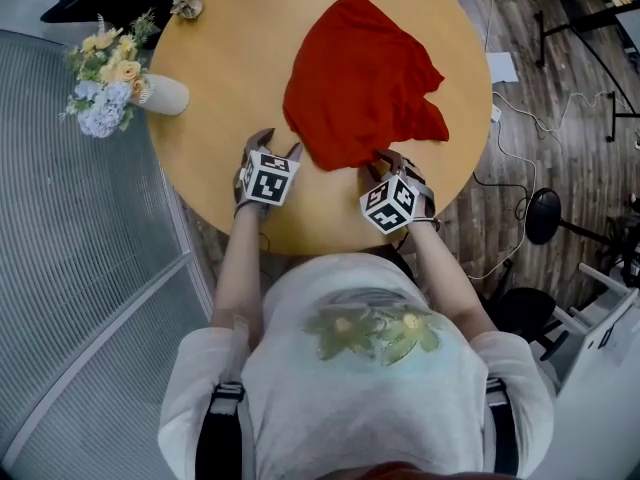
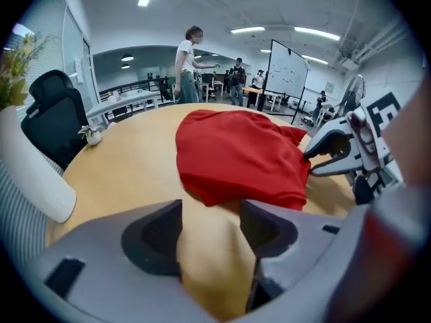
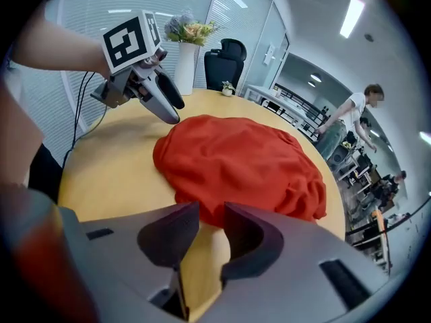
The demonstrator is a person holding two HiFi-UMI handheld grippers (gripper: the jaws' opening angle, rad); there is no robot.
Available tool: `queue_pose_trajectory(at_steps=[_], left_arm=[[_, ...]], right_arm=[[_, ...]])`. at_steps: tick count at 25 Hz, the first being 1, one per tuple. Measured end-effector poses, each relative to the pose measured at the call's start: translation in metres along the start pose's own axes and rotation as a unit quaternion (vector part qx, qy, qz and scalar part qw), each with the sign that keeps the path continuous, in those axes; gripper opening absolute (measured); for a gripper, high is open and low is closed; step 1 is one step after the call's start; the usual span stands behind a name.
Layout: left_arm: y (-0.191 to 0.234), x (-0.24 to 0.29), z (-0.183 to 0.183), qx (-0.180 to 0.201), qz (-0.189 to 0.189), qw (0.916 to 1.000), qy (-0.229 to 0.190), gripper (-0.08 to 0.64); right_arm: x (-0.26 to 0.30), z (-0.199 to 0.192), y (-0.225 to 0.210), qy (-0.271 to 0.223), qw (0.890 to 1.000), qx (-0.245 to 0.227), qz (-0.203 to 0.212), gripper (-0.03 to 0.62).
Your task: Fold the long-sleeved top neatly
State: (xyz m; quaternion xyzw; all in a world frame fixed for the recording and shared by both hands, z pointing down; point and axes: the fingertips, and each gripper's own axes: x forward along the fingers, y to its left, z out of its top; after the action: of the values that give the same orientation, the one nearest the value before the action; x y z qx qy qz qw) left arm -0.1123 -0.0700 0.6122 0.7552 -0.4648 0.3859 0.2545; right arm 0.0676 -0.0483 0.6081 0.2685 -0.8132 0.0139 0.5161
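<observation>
A red long-sleeved top (image 1: 360,78) lies crumpled on the round wooden table (image 1: 225,58), right of its middle. My left gripper (image 1: 275,149) hovers by the top's near left corner. In the left gripper view its jaws (image 2: 210,210) stand open over bare wood, and the red top (image 2: 236,153) begins just past the tips. My right gripper (image 1: 388,160) is at the top's near right hem. In the right gripper view its jaws (image 3: 211,214) stand narrowly apart, open, with the edge of the red top (image 3: 242,160) at the tips and wood showing in the gap.
A white vase (image 1: 165,95) of pale flowers lies at the table's left edge, and a small ornament (image 1: 186,6) sits at the far edge. Cables and a black stool (image 1: 543,215) are on the floor to the right. A black office chair (image 2: 54,120) and people stand beyond the table.
</observation>
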Motion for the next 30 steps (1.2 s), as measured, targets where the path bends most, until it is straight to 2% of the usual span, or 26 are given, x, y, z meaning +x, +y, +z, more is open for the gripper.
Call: queue_pose_trajectory(at_steps=[4, 12, 16, 19, 21, 22, 26, 30], left_arm=[[0.006, 0.017, 0.000, -0.004, -0.014, 0.9999, 0.009, 0.250], [0.007, 0.038, 0.007, -0.038, -0.033, 0.9987, 0.008, 0.250], [0.002, 0.048, 0.012, -0.020, -0.036, 0.9991, 0.007, 0.246], [0.002, 0.052, 0.016, -0.011, -0.027, 0.9996, 0.000, 0.196], [0.001, 0.051, 0.017, -0.009, -0.022, 0.9997, -0.001, 0.075], [0.000, 0.049, 0.019, -0.010, -0.022, 0.9997, -0.004, 0.056], [0.000, 0.036, 0.029, -0.017, -0.025, 0.9992, -0.027, 0.043], [0.006, 0.004, 0.052, -0.036, -0.014, 0.9963, -0.077, 0.041]], right_arm=[[0.000, -0.003, -0.009, -0.002, 1.000, 0.016, -0.011, 0.056], [-0.018, -0.003, -0.042, -0.042, 0.992, 0.112, -0.041, 0.029], [-0.031, -0.005, -0.062, -0.064, 0.983, 0.162, -0.061, 0.028], [-0.036, -0.007, -0.071, -0.072, 0.978, 0.183, -0.069, 0.028], [-0.038, -0.007, -0.075, -0.076, 0.976, 0.193, -0.072, 0.028], [-0.039, -0.007, -0.077, -0.078, 0.974, 0.198, -0.073, 0.028], [-0.047, -0.003, -0.087, -0.094, 0.970, 0.210, -0.084, 0.028], [-0.062, 0.007, -0.099, -0.120, 0.964, 0.215, -0.099, 0.026]])
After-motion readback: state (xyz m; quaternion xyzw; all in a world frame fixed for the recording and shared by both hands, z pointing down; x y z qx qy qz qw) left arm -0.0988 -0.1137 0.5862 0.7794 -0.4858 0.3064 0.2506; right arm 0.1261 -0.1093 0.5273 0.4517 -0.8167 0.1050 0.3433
